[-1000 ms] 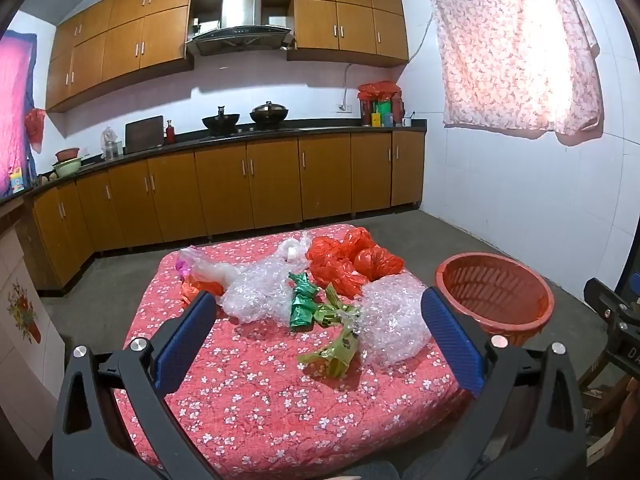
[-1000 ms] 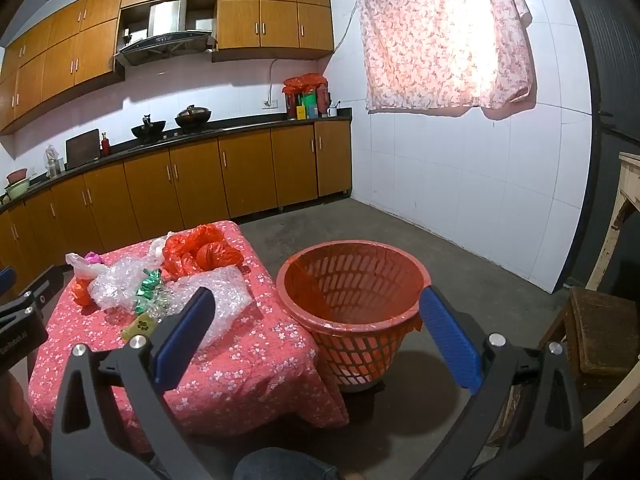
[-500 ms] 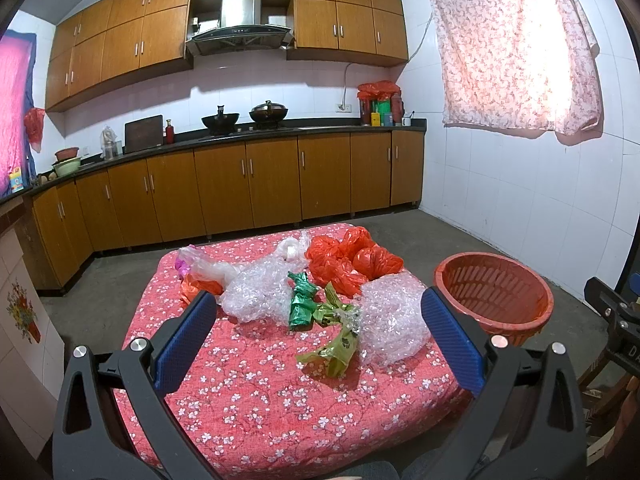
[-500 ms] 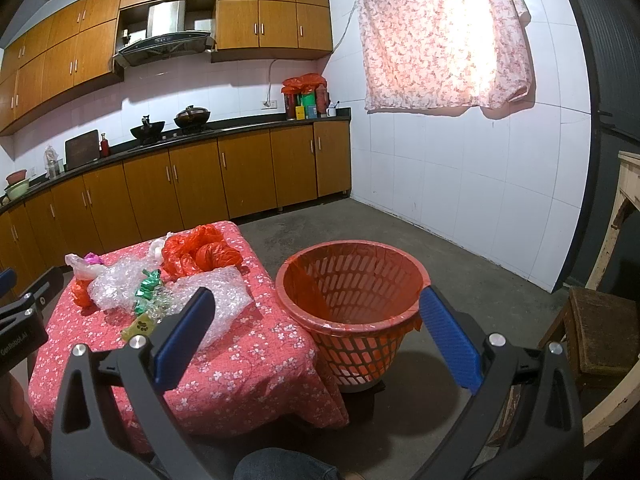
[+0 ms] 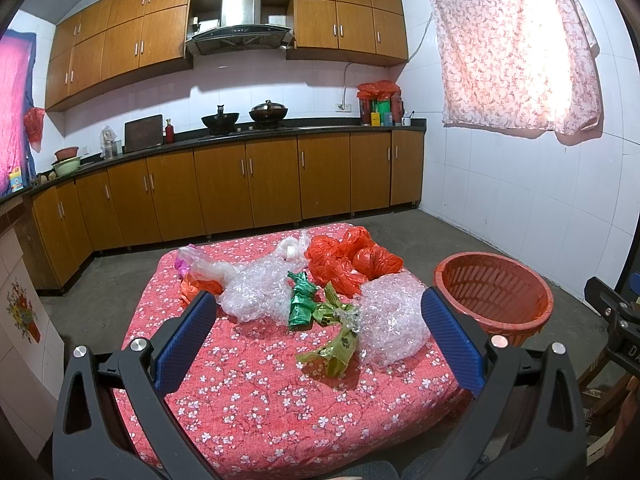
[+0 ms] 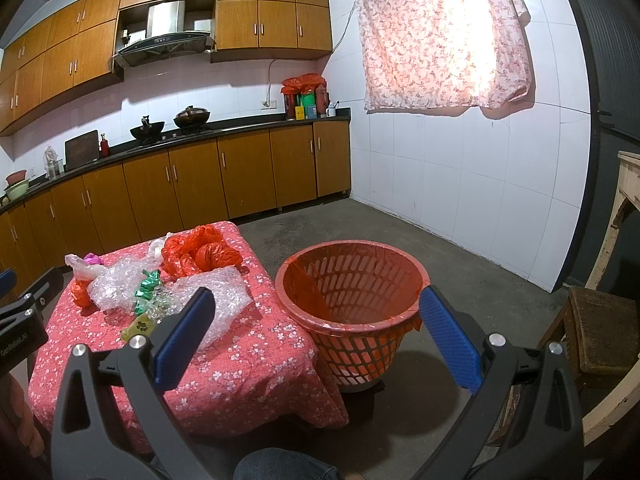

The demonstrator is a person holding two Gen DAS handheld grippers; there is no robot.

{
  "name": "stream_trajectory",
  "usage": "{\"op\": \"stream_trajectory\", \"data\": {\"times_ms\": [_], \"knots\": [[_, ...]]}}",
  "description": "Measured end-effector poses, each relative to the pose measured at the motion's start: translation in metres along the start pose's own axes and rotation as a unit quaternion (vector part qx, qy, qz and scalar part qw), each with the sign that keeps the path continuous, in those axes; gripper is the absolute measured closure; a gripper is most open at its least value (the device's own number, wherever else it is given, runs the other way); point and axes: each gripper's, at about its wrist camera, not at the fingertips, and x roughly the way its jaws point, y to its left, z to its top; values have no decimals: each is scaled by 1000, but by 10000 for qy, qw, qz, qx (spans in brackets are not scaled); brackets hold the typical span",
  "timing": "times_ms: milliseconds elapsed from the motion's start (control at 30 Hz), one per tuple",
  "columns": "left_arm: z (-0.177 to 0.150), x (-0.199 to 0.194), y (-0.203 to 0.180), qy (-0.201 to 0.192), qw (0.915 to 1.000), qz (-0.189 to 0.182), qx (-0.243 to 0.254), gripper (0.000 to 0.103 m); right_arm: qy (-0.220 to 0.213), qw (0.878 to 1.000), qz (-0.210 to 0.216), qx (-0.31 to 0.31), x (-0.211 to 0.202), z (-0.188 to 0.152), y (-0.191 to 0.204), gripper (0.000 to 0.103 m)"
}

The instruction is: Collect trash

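Both tongs are spread wide and pinching nothing. From the left wrist, the left gripper (image 5: 318,336) hangs above the near part of the table (image 5: 248,396), aimed at the pile of trash: bubble wrap (image 5: 394,320), a green wrapper (image 5: 302,300), an olive bag (image 5: 334,350) and red bags (image 5: 344,262), all loose on the flowered cloth. The wide spread probably suits a bulky, soft first grab. Nothing blocks the way to the nearest pieces.

From the right wrist, the right gripper (image 6: 316,338) points at the red basket (image 6: 352,280) on the floor just beside the table, empty as far as can be seen. A wooden stool (image 6: 600,332) stands near on its far side.
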Motion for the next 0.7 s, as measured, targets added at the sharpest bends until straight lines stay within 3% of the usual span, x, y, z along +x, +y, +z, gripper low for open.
{"op": "stream_trajectory", "data": {"times_ms": [700], "knots": [[0,-1,8,8,10000,-4,-6,2,-9,10000,-8,2,0,0,1,4]]}}
